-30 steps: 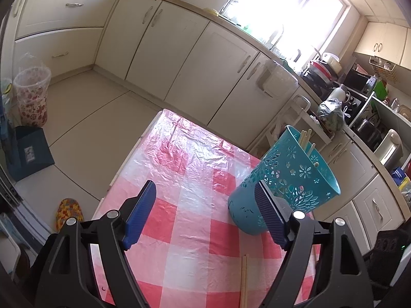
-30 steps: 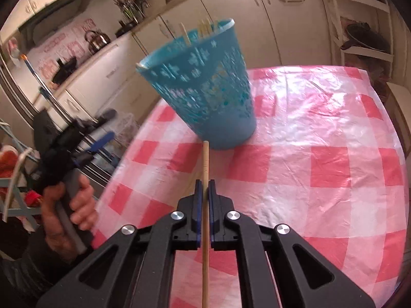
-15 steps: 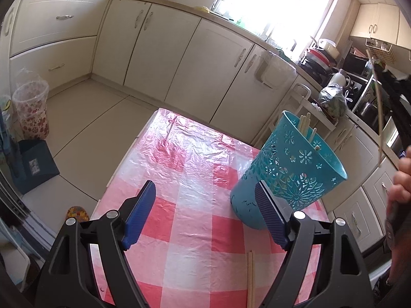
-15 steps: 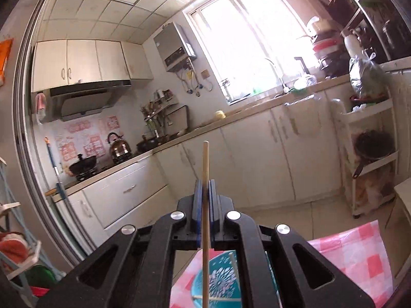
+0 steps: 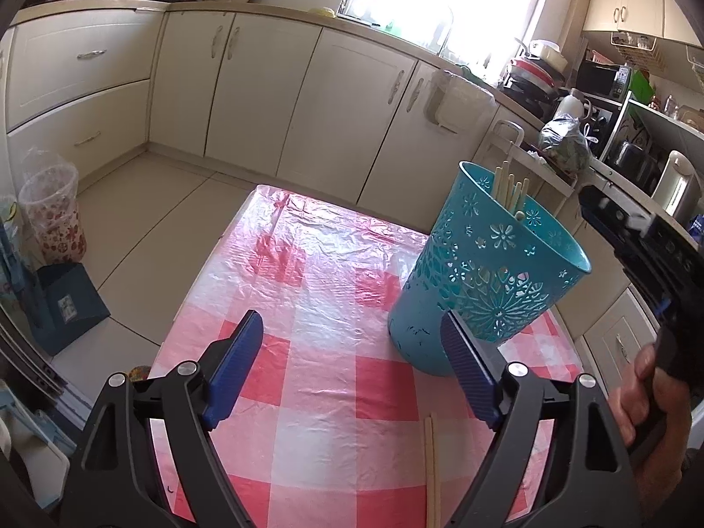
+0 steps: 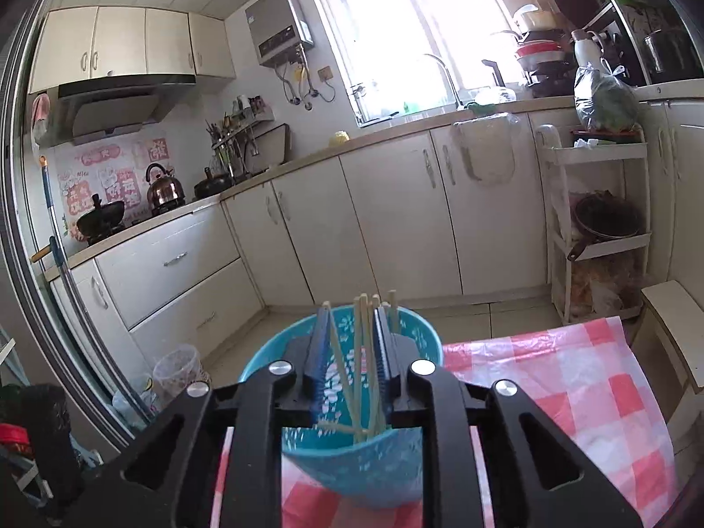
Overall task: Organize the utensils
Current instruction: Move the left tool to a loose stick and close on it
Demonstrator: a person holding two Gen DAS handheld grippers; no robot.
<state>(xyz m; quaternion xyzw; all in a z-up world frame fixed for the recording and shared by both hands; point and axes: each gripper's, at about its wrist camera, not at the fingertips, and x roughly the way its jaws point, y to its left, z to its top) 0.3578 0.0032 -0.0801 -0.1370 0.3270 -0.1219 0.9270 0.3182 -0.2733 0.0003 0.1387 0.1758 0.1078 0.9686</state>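
A teal perforated basket (image 5: 484, 281) stands on the red-and-white checked table (image 5: 317, 352) and holds several pale wooden chopsticks (image 5: 510, 189). It also shows in the right wrist view (image 6: 352, 466), with the chopsticks (image 6: 363, 352) standing inside. My right gripper (image 6: 350, 330) is open and empty, right above the basket's mouth; it shows in the left wrist view (image 5: 616, 224) to the right of the basket. My left gripper (image 5: 352, 369) is open and empty, low over the table just left of the basket. A chopstick pair (image 5: 431, 475) lies on the table between its fingers.
Cream kitchen cabinets (image 5: 343, 97) run behind the table. A floral bin (image 5: 53, 211) stands on the floor at the left. A white rack (image 6: 603, 229) with pans stands right of the table. The table's far edge (image 5: 343, 215) lies behind the basket.
My right gripper has let go of the chopstick it held; it now stands open over the basket, with the chopstick among those inside. The left gripper has barely moved.
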